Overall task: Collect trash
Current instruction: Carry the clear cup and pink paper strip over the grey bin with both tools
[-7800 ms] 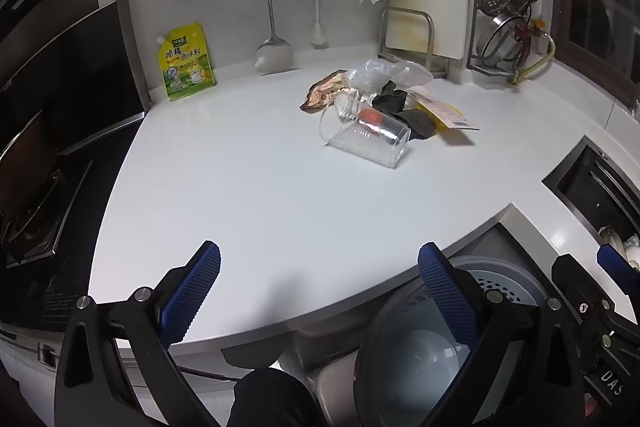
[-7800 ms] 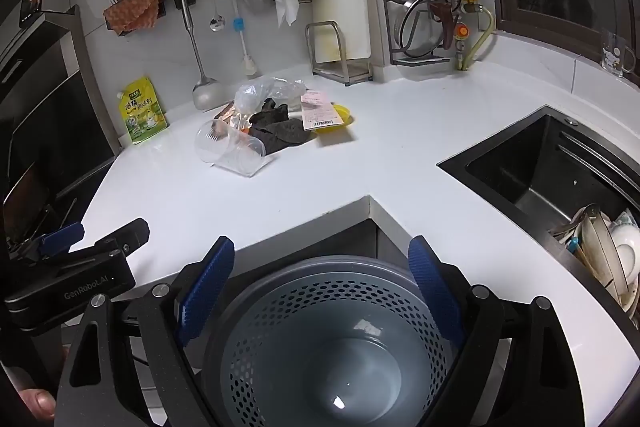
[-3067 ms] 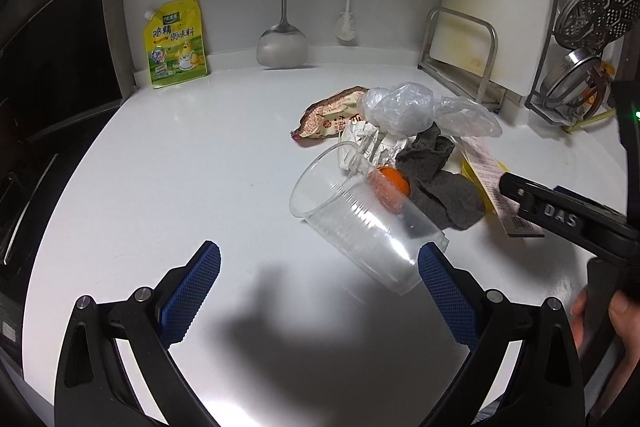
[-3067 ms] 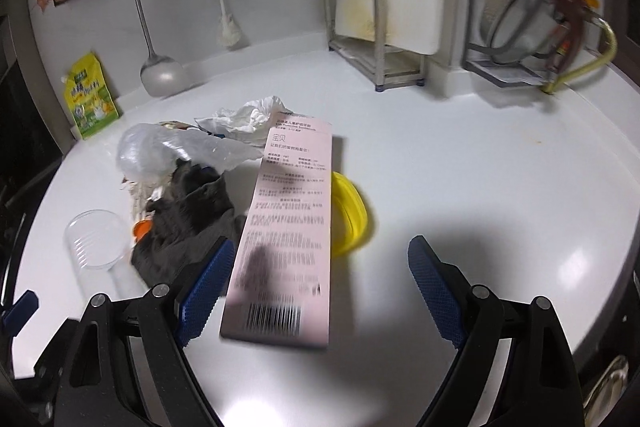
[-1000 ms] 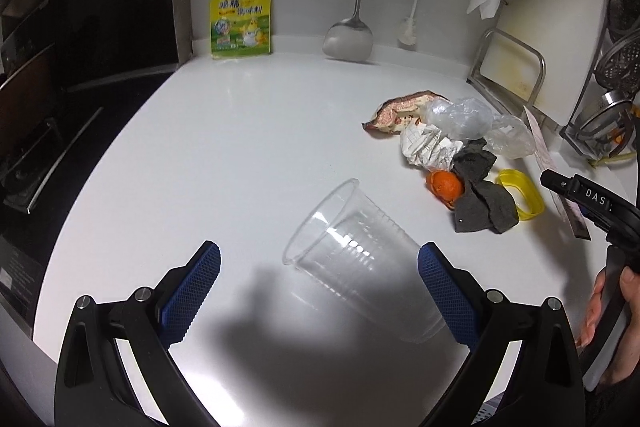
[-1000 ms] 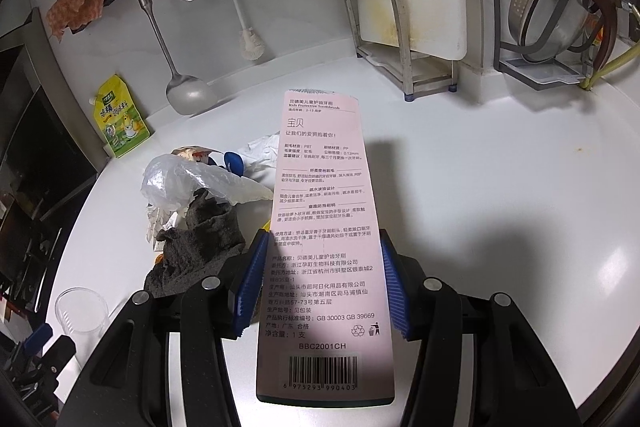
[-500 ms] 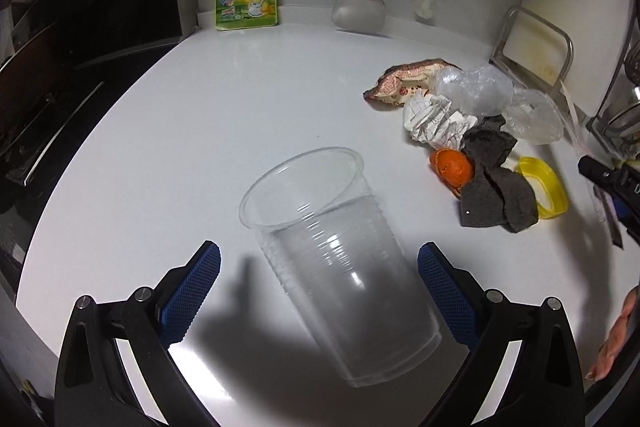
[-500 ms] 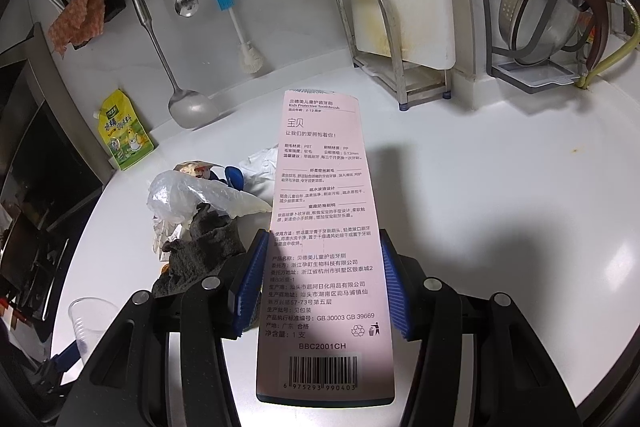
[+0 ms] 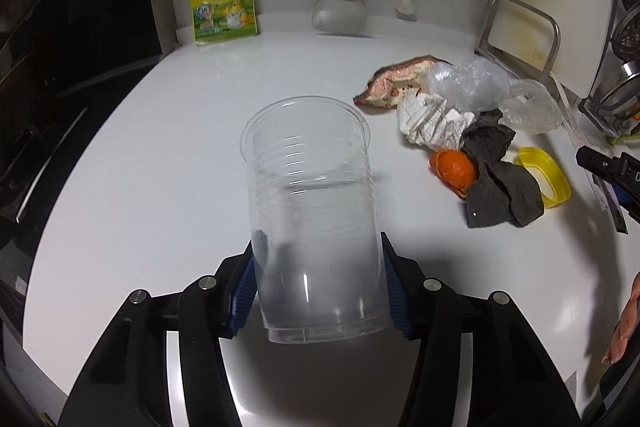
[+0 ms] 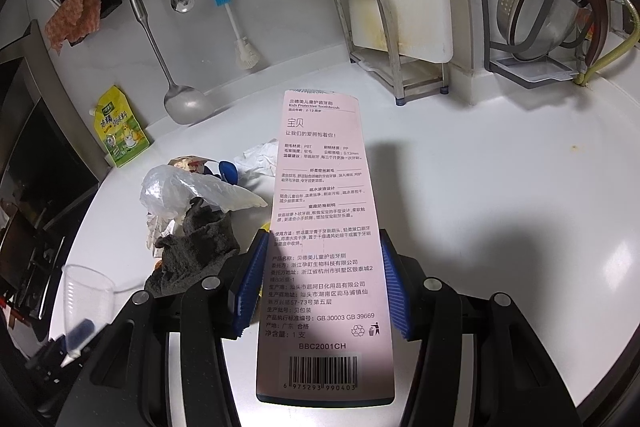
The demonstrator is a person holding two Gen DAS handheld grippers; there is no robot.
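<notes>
Left gripper (image 9: 318, 287) closing on the clear plastic cup (image 9: 314, 211), pads apparently touching its sides, long axis running away toward the far wall; right gripper (image 10: 320, 279) clamps the pink toothbrush package (image 10: 324, 247); remaining trash pile (image 9: 460, 131) far-right.

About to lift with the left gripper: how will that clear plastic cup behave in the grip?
The clear plastic cup looks thin-walled and empty, so probably very light. The left gripper is closing with it between the pads; its ribbed wall may buckle if squeezed hard. Lying on its side, it would likely roll if released.
</notes>
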